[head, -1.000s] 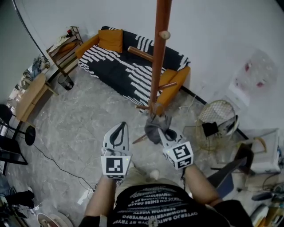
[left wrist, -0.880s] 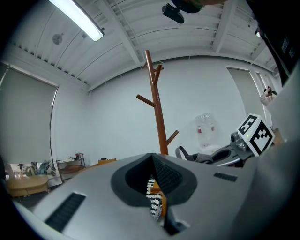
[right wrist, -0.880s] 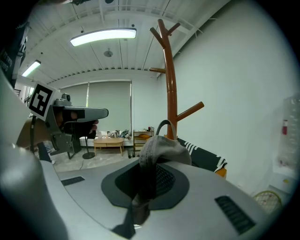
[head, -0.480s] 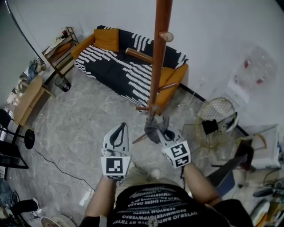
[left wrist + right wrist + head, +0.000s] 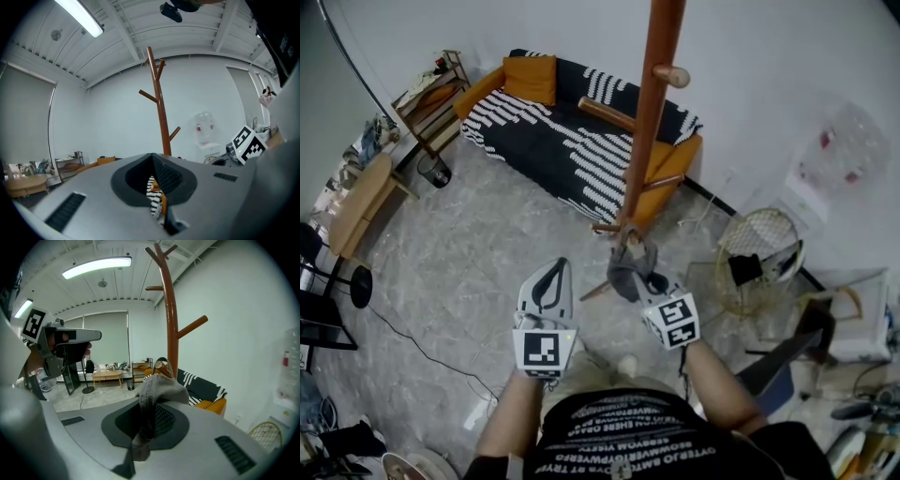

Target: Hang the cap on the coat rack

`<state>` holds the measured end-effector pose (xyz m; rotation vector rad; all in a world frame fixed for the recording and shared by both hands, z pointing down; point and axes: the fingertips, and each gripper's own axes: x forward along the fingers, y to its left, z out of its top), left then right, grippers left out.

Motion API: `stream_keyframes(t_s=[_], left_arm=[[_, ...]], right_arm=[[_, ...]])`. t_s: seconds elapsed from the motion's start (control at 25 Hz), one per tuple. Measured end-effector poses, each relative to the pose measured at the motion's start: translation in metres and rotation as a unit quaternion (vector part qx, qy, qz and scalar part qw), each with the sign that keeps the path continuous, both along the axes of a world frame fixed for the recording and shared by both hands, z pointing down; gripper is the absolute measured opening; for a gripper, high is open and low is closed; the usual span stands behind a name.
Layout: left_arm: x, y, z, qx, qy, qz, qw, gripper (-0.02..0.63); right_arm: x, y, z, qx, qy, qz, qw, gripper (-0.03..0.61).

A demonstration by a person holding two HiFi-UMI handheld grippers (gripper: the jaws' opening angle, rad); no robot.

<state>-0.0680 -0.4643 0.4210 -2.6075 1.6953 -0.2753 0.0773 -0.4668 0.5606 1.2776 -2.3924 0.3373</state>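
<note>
- Right gripper view is showing the right gripper [image 5: 147, 416] clamping its jaws on a fold of the grey cap [image 5: 161, 389], which is hanging just in front of a low peg [image 5: 162, 366] of the coat rack [image 5: 171, 319].
- Left gripper [image 5: 153, 165] is idling alongside, jaws almost together and gripping nothing (only the sofa [image 5: 152, 199] is showing through the slit).
- Risk: the jaws are pinching only thin cloth, so a snag on the peg could be tugging the cap free and dropping it.
- Risk: releasing before the fabric is sitting over the peg could be letting it slide off.
- Risk: leaning on the pole could be rocking the rack.
</note>
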Motion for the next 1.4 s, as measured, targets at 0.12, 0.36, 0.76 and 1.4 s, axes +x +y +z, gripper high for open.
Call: stream_keyframes(t_s=[0.12, 0.36, 0.76, 1.4], left_arm=[[-0.001, 0.0, 0.001, -0.002, 0.002, -0.001, 1.0, -0.002], [-0.002, 0.0, 0.001, 0.002, 0.0, -0.002, 1.0, -0.002], [-0.002, 0.0, 0.001, 0.0, 0.005, -0.004, 1.0, 0.0], [0.007, 0.002, 0.007, -0.007, -0.004, -0.002, 1.0, 0.0]], right_arm=[[0.001, -0.006, 0.007, -0.004, 0.003, 0.004, 1.0, 0.012], [0.003, -0.016, 0.016, -0.006, 0.012, 0.005, 1.0, 0.012], [0.005, -0.021, 0.024, -0.011, 0.009, 0.011, 1.0, 0.012], [-0.001, -0.012, 0.032, -0.02, 0.008, -0.021, 1.0, 0.108]])
